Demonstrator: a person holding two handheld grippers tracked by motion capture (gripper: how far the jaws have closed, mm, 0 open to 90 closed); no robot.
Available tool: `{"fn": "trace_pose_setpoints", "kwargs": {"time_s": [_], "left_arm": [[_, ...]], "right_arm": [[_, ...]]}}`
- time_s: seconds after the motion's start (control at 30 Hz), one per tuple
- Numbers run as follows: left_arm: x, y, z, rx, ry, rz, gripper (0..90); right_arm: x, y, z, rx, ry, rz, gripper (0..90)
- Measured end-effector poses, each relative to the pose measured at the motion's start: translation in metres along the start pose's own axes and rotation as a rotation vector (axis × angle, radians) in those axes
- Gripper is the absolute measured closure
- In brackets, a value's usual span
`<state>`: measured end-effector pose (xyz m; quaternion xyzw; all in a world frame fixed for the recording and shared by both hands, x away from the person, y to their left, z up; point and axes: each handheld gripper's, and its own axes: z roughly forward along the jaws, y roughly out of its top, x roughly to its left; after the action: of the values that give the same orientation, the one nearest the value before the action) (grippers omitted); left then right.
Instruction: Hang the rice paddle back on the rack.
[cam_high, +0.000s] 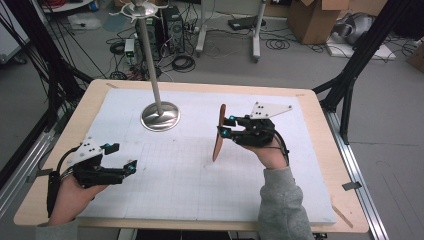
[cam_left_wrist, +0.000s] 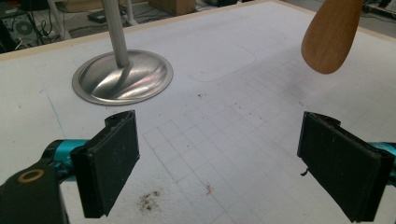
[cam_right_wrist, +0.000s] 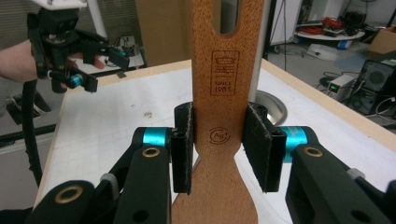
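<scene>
A wooden slotted spatula (cam_high: 218, 134) stands nearly upright over the middle of the white mat, its rounded lower end (cam_left_wrist: 331, 37) hanging just above the surface. My right gripper (cam_high: 226, 126) is shut on it, and both pads press the narrow neck of the spatula (cam_right_wrist: 224, 70) below a burnt-in stamp. My left gripper (cam_high: 125, 156) rests low at the mat's left side, held by a hand. Its jaws (cam_left_wrist: 219, 126) stand wide open with only bare mat between them. From the right gripper view, the left gripper (cam_right_wrist: 107, 69) is at the far left.
A metal stand with a round dished base (cam_high: 160, 116) and a tall pole (cam_high: 150, 55) sits at the mat's back left, close behind the spatula. The gridded white mat (cam_high: 190, 185) covers a wooden table (cam_high: 320, 165). Cables, boxes and frame legs crowd the floor beyond.
</scene>
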<state>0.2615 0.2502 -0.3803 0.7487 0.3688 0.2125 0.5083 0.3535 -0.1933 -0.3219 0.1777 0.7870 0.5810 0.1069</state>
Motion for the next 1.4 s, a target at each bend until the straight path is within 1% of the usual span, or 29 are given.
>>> {"fn": "trace_pose_setpoints", "kwargs": {"time_s": [0.13, 0.17, 0.23, 0.3, 0.37, 0.43, 0.53, 0.7, 0.83, 0.87, 0.97, 1.2, 1.33, 1.4], "left_arm": [[0.003, -0.001, -0.001, -0.005, 0.0, -0.01, 13.1], [0.003, -0.001, -0.002, -0.008, 0.001, -0.014, 13.1], [0.005, -0.001, -0.003, -0.013, 0.004, -0.019, 13.1], [0.006, -0.001, -0.004, -0.018, 0.006, -0.021, 13.1], [0.007, -0.001, -0.004, -0.02, 0.005, -0.024, 13.1], [0.008, -0.002, -0.004, -0.02, 0.004, -0.027, 13.1], [0.008, -0.003, -0.004, -0.019, 0.003, -0.03, 13.1], [0.009, -0.005, -0.002, -0.012, -0.004, -0.036, 13.1], [0.01, -0.008, 0.0, -0.013, -0.017, -0.048, 13.1], [0.01, -0.008, 0.001, -0.011, -0.015, -0.049, 13.1], [0.011, -0.009, 0.002, -0.011, -0.017, -0.053, 13.1], [0.013, -0.008, 0.0, -0.02, -0.016, -0.052, 13.1], [0.015, -0.01, -0.003, -0.031, -0.004, -0.056, 13.1], [0.017, -0.01, -0.004, -0.032, -0.009, -0.056, 13.1]], "right_arm": [[-0.002, 0.013, -0.003, -0.007, -0.008, -0.007, 64.9], [-0.002, 0.018, -0.003, -0.008, -0.015, -0.016, 64.9], [-0.001, 0.026, -0.002, -0.004, -0.011, -0.033, 64.9], [0.0, 0.032, -0.001, 0.005, -0.008, -0.042, 64.9], [0.0, 0.039, 0.001, 0.019, -0.019, -0.055, 64.9], [-0.001, 0.044, 0.001, 0.034, -0.019, -0.054, 64.9], [-0.004, 0.048, 0.002, 0.024, -0.024, -0.037, 64.9], [-0.011, 0.055, 0.006, 0.025, -0.028, -0.012, 64.9], [-0.014, 0.062, 0.01, 0.021, -0.027, -0.004, 64.9], [-0.014, 0.064, 0.012, 0.021, -0.03, -0.011, 64.9], [-0.015, 0.07, 0.015, 0.026, -0.032, -0.013, 64.9], [-0.023, 0.082, 0.021, 0.02, -0.041, 0.01, 64.9], [-0.026, 0.087, 0.027, 0.009, -0.013, 0.037, 64.9], [-0.026, 0.091, 0.03, 0.018, -0.026, 0.029, 64.9]]}}
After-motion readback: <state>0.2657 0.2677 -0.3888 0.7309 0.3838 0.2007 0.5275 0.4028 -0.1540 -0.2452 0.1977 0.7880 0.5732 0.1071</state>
